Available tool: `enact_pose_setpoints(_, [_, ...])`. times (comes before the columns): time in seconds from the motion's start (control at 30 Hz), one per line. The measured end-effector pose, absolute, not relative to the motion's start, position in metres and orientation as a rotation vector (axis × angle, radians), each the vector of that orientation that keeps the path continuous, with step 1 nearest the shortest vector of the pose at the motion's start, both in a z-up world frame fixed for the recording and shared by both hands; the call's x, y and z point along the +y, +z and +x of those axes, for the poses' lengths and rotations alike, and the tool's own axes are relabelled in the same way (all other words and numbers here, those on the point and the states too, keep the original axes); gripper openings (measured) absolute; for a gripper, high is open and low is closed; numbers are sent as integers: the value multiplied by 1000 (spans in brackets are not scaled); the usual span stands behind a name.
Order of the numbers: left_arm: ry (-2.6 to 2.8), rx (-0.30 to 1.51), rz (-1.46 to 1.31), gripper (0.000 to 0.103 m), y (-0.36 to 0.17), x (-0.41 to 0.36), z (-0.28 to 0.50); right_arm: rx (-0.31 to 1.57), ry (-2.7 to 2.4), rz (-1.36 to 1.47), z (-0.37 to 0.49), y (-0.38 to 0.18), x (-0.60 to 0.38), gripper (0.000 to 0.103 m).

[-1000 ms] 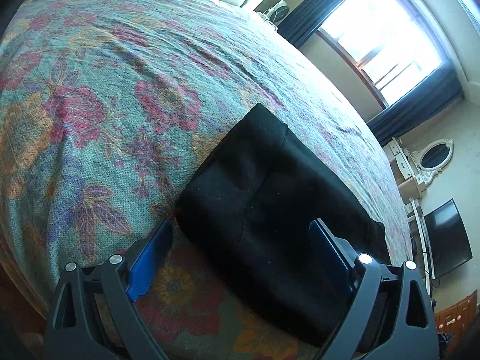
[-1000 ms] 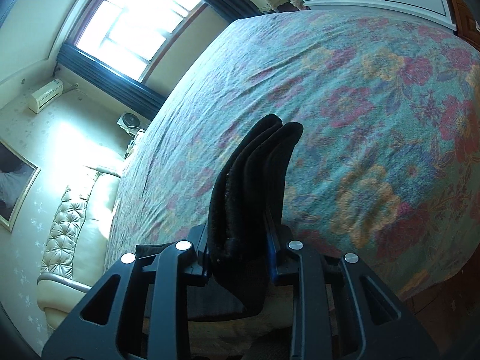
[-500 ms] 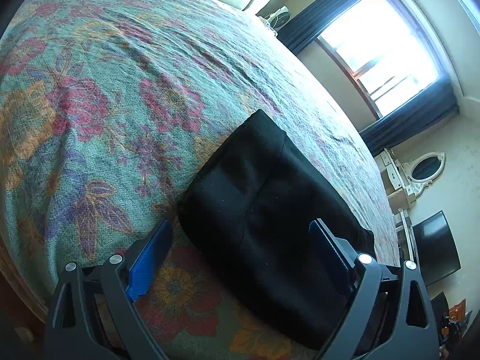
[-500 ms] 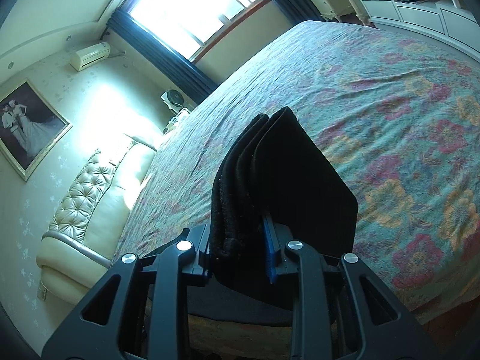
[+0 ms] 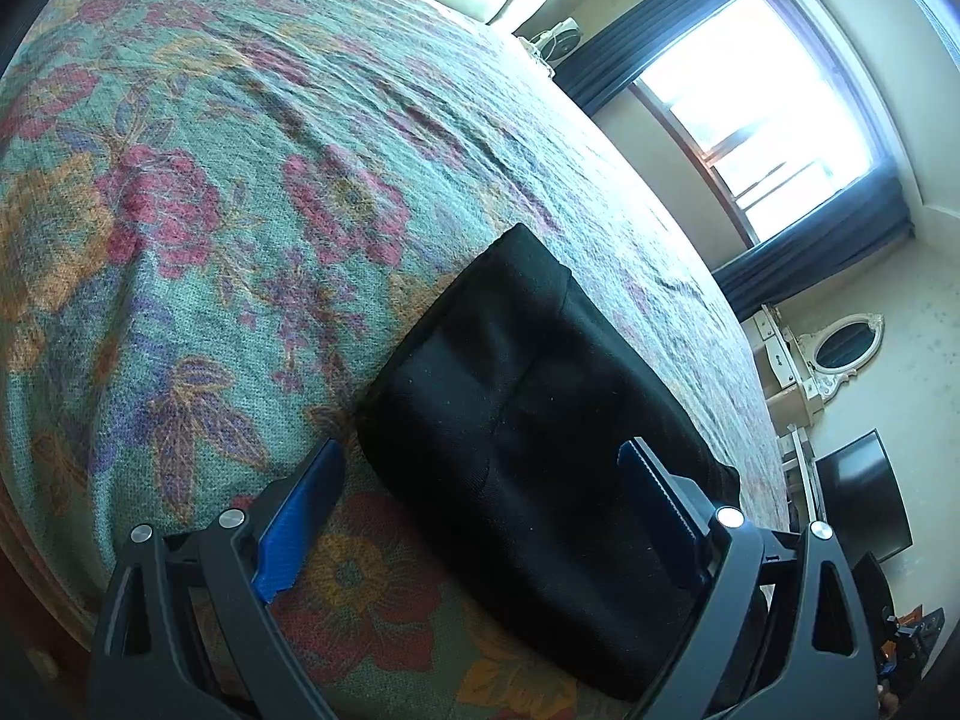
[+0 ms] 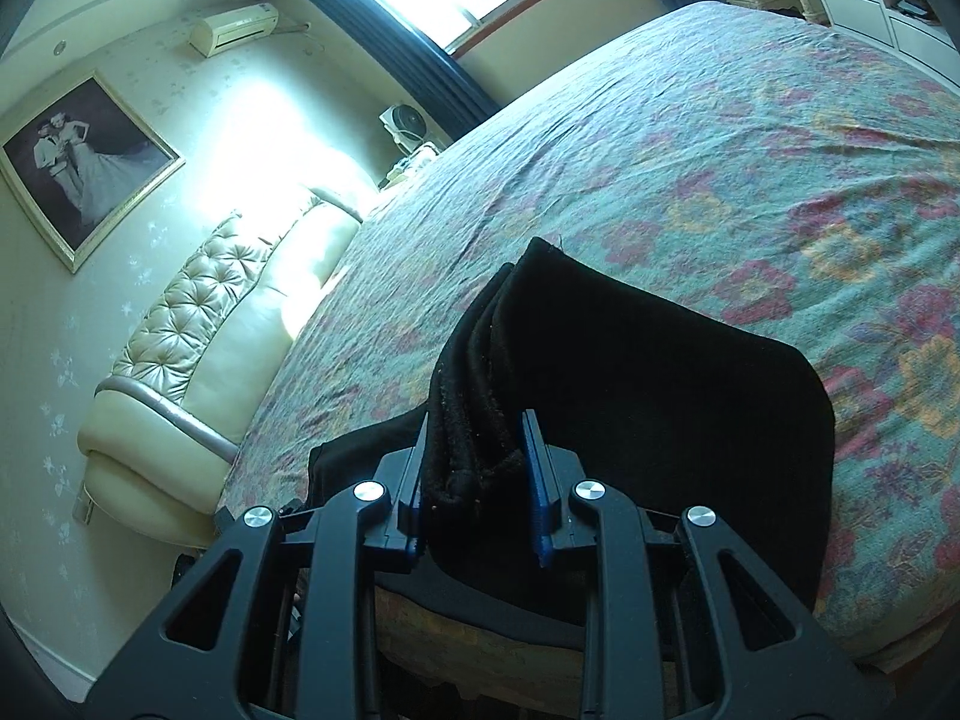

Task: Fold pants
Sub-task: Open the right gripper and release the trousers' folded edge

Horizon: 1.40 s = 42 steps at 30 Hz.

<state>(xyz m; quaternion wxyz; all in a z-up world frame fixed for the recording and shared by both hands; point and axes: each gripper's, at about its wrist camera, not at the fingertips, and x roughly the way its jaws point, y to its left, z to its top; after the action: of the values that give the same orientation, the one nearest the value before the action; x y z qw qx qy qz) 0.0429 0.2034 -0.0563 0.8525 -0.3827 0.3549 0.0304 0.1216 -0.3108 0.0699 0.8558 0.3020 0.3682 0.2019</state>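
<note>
on the floral bedspread (image 5: pixel 252 192), soft black folded pants (image 5: pixel 540 420) drape limply; right gripper (image 6: pixel 474 468) pinches their stacked edge, left gripper (image 5: pixel 480 516) gapes empty.

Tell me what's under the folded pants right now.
The black pants lie on the floral bedspread; the right gripper clamps their layered edge. Anything beneath the fabric is covered.

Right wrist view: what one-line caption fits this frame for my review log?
Right tool clamps a thick stacked edge of folded black pants lying on the floral bedspread.
</note>
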Motion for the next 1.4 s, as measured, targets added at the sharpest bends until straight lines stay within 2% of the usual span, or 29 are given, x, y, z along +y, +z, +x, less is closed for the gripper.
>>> enact_pose_setpoints(0.43, [65,742,-813,91,-55,204,41,940,429,440,139,3,-208,25])
enact_pose_setpoints(0.77, [68,741,-813,91,-55,203,42,998,403,300,139,-33,-158,25])
enact_pose_setpoints(0.83, [68,741,-813,91,-55,204,41,1006,431,295,139,-35,-150,17])
enact_pose_setpoints(0.97, [68,740,-814,91,-56,203,41,1011,398,228,137,-35,-137,17])
enact_pose_setpoints(1.17, [70,739,-817,91,-56,205,42,1007,376,153,134,-33,-125,23])
enact_pose_setpoints(1.4, [77,737,-817,91,-56,205,42,1016,376,87,131,-35,-111,42])
